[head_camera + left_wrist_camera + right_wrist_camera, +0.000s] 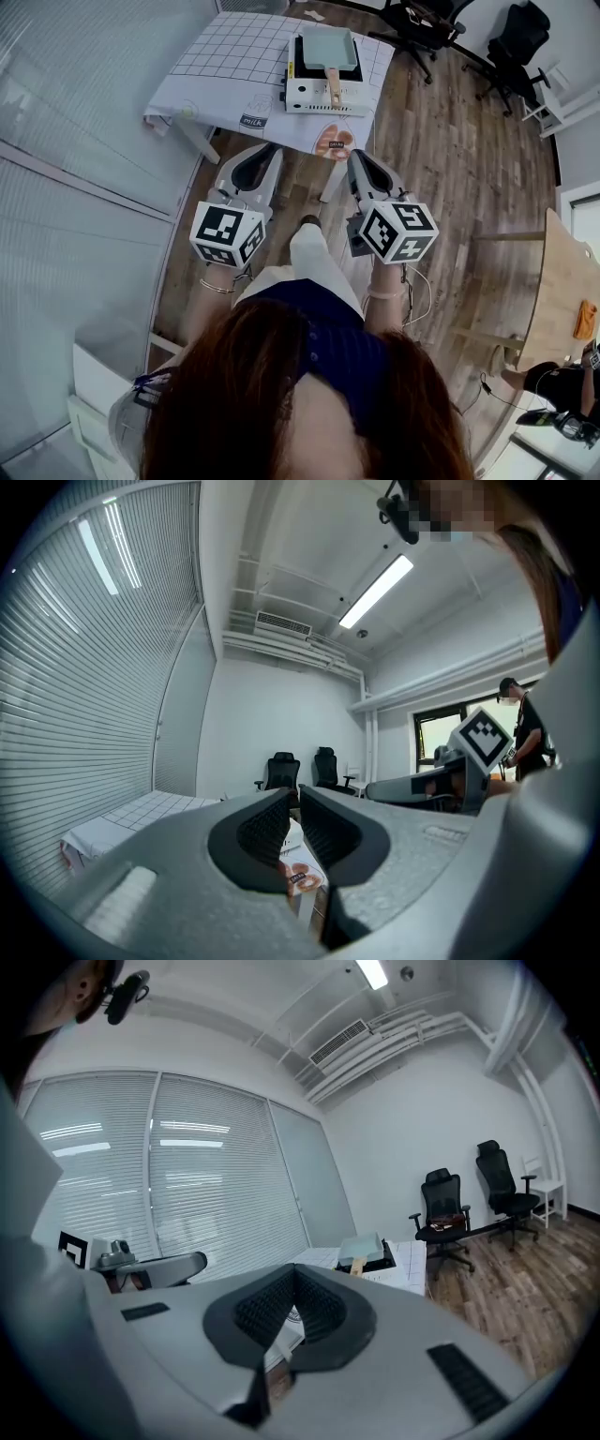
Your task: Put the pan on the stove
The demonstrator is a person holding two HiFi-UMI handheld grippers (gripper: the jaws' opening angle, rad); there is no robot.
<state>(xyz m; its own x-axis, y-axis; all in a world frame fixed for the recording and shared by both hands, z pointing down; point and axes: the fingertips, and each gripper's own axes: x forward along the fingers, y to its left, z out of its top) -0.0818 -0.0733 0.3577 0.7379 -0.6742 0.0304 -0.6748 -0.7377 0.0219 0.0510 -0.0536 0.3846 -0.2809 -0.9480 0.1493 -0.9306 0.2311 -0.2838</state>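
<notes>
Looking down through the head view, I see the pale green rectangular pan with a wooden handle [326, 49] sitting on top of the white boxy tabletop stove [314, 94], its handle pointing toward the bottom of the frame. The stove stands on a table under a white cloth printed with a black grid [234, 56], in the upper middle of the picture. A printed food picture [335, 142] lies on the cloth's near edge, just below the stove.

Both tools sit in the middle of the frame, close to the person's body and well apart from the table. The left gripper [275, 148] points toward the table with its jaws drawn together and nothing between them. The left gripper view [292, 794] shows the ribbed pads meeting at their tips, with only the cloth's edge visible past them. The right gripper [354, 153] is likewise closed and empty, and in the right gripper view [293, 1269] its tips touch. Past those tips, right of centre, I can make out the pan [361, 1246] on the stove.

Each tool carries its black-and-white marker cube, one at lower left [228, 234] and one at lower right [397, 232]. Two black office chairs [422, 23] stand on the brown plank floor [441, 141] at the upper right.
</notes>
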